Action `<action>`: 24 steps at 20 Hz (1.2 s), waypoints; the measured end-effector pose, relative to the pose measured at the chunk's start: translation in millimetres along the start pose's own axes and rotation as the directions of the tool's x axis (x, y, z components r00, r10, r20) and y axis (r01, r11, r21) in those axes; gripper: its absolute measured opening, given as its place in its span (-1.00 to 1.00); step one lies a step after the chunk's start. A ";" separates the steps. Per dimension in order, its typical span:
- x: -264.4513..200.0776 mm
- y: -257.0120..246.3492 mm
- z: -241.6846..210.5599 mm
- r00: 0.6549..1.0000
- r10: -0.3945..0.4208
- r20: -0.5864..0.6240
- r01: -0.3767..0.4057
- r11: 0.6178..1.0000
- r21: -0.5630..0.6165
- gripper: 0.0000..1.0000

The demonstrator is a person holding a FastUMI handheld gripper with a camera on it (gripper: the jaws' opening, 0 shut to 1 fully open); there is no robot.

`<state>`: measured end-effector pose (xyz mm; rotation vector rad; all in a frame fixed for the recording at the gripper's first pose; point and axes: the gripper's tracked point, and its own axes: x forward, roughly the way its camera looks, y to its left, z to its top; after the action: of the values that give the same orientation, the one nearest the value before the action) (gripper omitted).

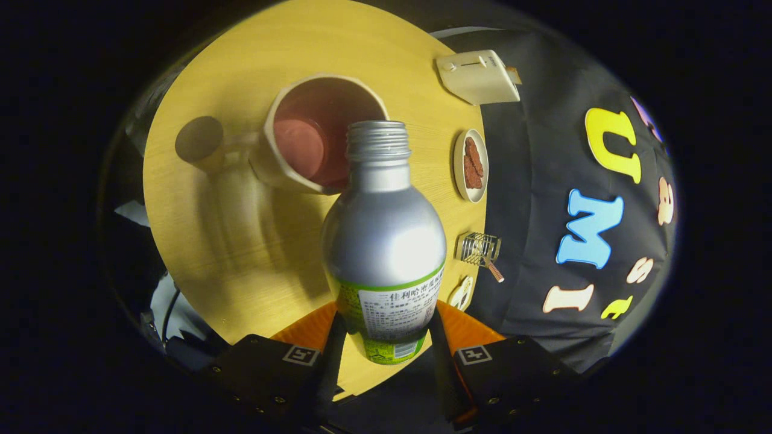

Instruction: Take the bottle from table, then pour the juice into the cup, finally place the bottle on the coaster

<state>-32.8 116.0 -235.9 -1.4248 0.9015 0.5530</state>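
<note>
— Bottle (384,241), where is it?
— Clamped between both fingers of the gripper (384,349), uncapped, its mouth at twelve o'clock, just over the cup's (301,135) rim.
— And the coaster (200,140)?
— At nine o'clock from the cup, on the table (241,253).

The base of the silver metal bottle with the green label (384,241) is hidden, because both fingers of the gripper (384,355) press on its lower sides and cover them. The bottle's neck stands in front of the near rim of the cream cup with the dark red inside (313,135), so that part of the rim cannot be seen. The small print on the label is too fine to tell. A small cream object (461,293) beside the bottle is half covered; it is perhaps a little dish. The round yellow wooden table (229,241) is cut off behind the fingers.
</note>
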 end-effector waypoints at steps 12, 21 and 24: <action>15.5 2.2 4.3 0.970 0.056 0.237 -0.163 0.873 0.461 0.37; 40.7 -20.6 10.9 0.930 0.043 0.364 -0.296 0.674 0.677 0.37; 49.4 -29.2 14.0 0.915 0.041 0.402 -0.336 0.630 0.700 0.37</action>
<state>21.5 117.3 -259.1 -0.4263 0.8468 0.4768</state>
